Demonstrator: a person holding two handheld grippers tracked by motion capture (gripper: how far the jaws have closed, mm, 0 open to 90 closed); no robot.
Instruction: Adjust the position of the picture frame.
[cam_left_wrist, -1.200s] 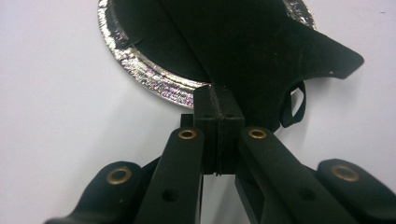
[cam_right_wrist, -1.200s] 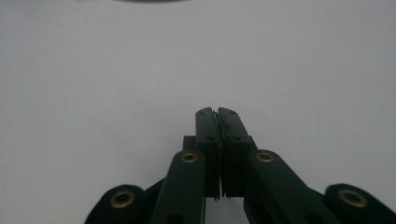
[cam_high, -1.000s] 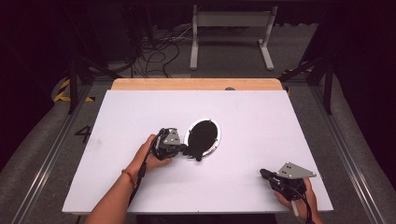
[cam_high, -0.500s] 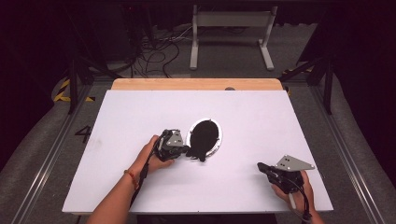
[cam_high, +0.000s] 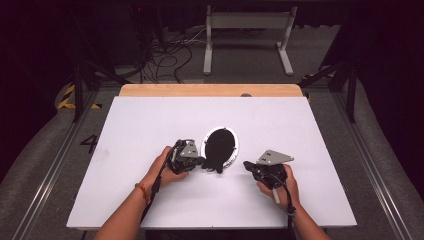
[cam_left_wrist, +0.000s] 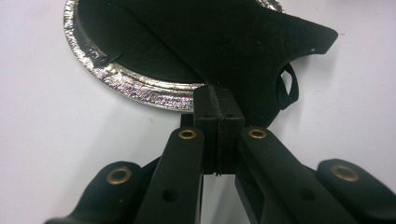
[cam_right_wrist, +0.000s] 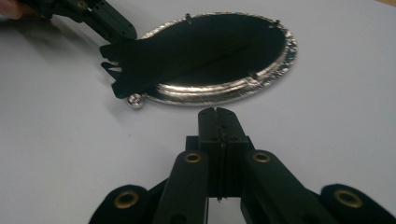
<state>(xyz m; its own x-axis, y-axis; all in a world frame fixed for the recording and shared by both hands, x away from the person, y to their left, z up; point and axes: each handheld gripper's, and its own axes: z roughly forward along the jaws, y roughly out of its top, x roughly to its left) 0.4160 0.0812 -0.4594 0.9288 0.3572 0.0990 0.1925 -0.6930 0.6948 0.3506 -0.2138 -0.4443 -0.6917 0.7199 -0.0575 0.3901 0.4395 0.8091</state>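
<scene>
An oval silver-rimmed frame (cam_high: 234, 150) lies back-up in the middle of the white table (cam_high: 140, 120). Its black stand flap (cam_right_wrist: 154, 56) is lifted off the back toward the left gripper. My left gripper (cam_high: 202, 162) sits at the frame's lower left, jaws pressed together on the flap's corner (cam_left_wrist: 261, 46); the tips (cam_left_wrist: 217, 93) meet at the flap's edge beside the rim (cam_left_wrist: 140, 88). My right gripper (cam_high: 246, 165) lies just right of the frame, shut with nothing in it; its tips (cam_right_wrist: 217, 112) stop short of the rim (cam_right_wrist: 210, 95). A small silver bead (cam_right_wrist: 135, 100) rests beside the rim.
A wooden strip (cam_high: 210, 90) runs along the table's far edge. Behind it on the floor stand a white metal support (cam_high: 247, 30) and loose cables (cam_high: 165, 55). White tabletop stretches on all sides of the frame.
The right hand has slid its gripper left and slightly forward, from the table's right front toward the frame. The left gripper and the frame have stayed put.
</scene>
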